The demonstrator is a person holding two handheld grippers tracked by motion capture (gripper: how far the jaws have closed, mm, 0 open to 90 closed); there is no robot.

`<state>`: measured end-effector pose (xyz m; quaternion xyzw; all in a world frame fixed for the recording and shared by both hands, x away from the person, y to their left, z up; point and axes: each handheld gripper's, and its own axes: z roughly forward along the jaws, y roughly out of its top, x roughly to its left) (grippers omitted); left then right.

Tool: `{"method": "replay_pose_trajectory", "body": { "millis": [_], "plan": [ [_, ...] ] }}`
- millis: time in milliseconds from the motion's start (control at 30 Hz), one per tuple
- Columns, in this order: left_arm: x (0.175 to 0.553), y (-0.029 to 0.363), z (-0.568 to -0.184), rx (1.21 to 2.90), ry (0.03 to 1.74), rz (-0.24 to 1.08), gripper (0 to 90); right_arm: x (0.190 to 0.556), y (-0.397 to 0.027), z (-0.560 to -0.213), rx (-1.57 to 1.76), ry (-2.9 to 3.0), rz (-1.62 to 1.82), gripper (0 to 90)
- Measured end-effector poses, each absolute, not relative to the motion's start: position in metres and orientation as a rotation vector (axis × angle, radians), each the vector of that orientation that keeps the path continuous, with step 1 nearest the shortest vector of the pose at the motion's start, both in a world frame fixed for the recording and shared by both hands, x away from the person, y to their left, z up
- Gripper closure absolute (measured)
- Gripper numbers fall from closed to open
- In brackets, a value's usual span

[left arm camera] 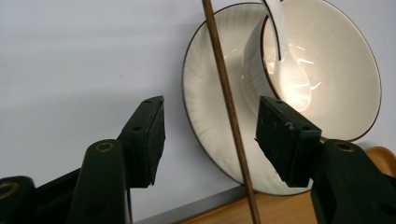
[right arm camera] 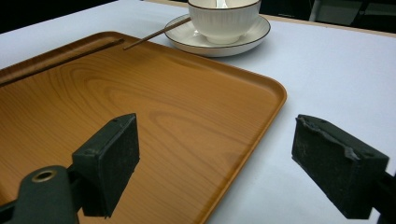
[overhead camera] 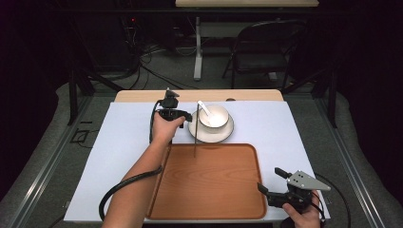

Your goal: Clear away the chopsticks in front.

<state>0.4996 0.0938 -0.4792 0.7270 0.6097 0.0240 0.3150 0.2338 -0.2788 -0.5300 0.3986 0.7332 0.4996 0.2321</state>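
A thin brown stick (overhead camera: pixel 195 137) leans with its upper end on the white saucer (overhead camera: pixel 199 134) and its lower end on the wooden tray (overhead camera: pixel 209 190). A white bowl (overhead camera: pixel 215 117) stands on the saucer with a white spoon (overhead camera: pixel 203 107) in it. My left gripper (overhead camera: pixel 189 116) is open by the saucer's left side. In the left gripper view the stick (left arm camera: pixel 229 107) runs up between the open jaws of my left gripper (left arm camera: pixel 212 119), touching neither pad. My right gripper (overhead camera: pixel 271 180) is open over the tray's near right corner, holding nothing. In the right gripper view my right gripper (right arm camera: pixel 224 158) straddles the tray's edge (right arm camera: pixel 261 121).
A white sheet (overhead camera: pixel 123 142) covers the table, with a bare wooden strip (overhead camera: pixel 142 96) at the far edge. Beyond the table are a folding chair (overhead camera: pixel 261 47), a desk leg and floor cables. Each gripper's cable trails off the near edge.
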Motion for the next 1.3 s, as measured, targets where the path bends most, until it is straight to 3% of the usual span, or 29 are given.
{"method": "replay_pose_trajectory", "body": {
  "millis": [267, 633, 1300],
  "plan": [
    [0.505, 0.081, -0.489, 1.933, 1.626, 0.052, 44.8, 0.234, -0.279, -0.530, 1.093, 2.016, 1.374, 14.7],
    [0.511, 0.083, -0.495, 1.880, 1.701, -0.089, 64.7, 0.234, -0.279, -0.530, 1.092, 2.018, 1.375, 14.7],
    [0.517, 0.070, -0.515, 1.873, 1.784, -0.244, 78.9, 0.233, -0.279, -0.530, 1.086, 2.015, 1.377, 14.7]
  ]
}}
